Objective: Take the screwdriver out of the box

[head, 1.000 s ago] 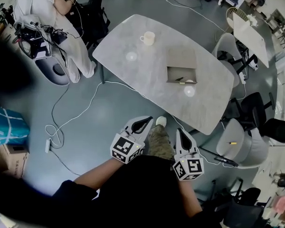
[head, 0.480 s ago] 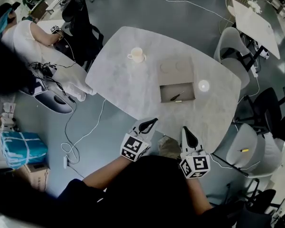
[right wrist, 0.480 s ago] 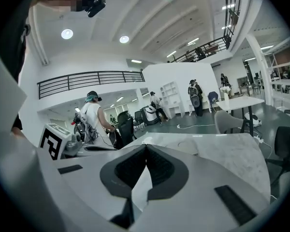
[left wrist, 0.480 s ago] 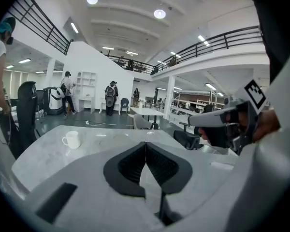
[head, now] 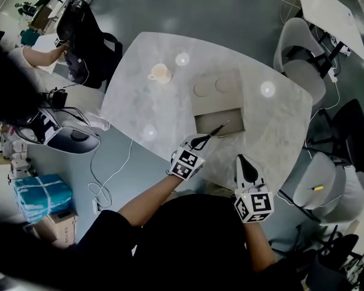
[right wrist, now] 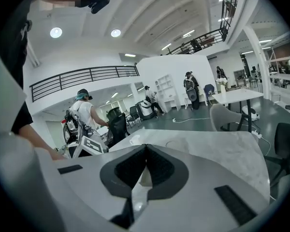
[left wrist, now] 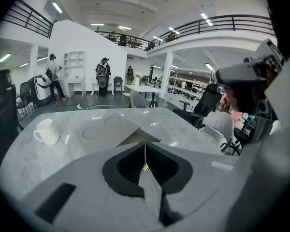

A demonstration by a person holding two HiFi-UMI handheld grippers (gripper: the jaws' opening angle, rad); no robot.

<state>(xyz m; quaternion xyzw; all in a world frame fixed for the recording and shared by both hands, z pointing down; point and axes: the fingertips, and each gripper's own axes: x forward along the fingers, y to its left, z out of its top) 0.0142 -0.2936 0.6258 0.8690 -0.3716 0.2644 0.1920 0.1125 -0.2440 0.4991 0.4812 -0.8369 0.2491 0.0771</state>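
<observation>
In the head view an open cardboard box [head: 201,122] lies on the grey marble table [head: 139,105], its lid flap [head: 217,88] folded back. A thin dark screwdriver [head: 221,128] lies slanted inside. My left gripper [head: 204,139] is shut and empty, with its tips at the box's near left corner. Over the table's near edge, right of the box, my right gripper [head: 242,159] is shut with nothing in it. In the left gripper view the box [left wrist: 111,134] sits just beyond the closed left gripper [left wrist: 145,146]. The right gripper [right wrist: 145,149] also shows its jaws together.
A white cup [head: 160,73] stands on the far left of the table and shows as the cup [left wrist: 47,131] in the left gripper view. Grey chairs [head: 306,71] crowd the table's right side. A cable [head: 112,174] trails on the floor at left. A person [head: 45,56] sits at a desk beyond.
Both grippers have moved forward from over the floor to the table. The left one now reaches the box's near corner, the right one the table's near edge. Both stay shut.
</observation>
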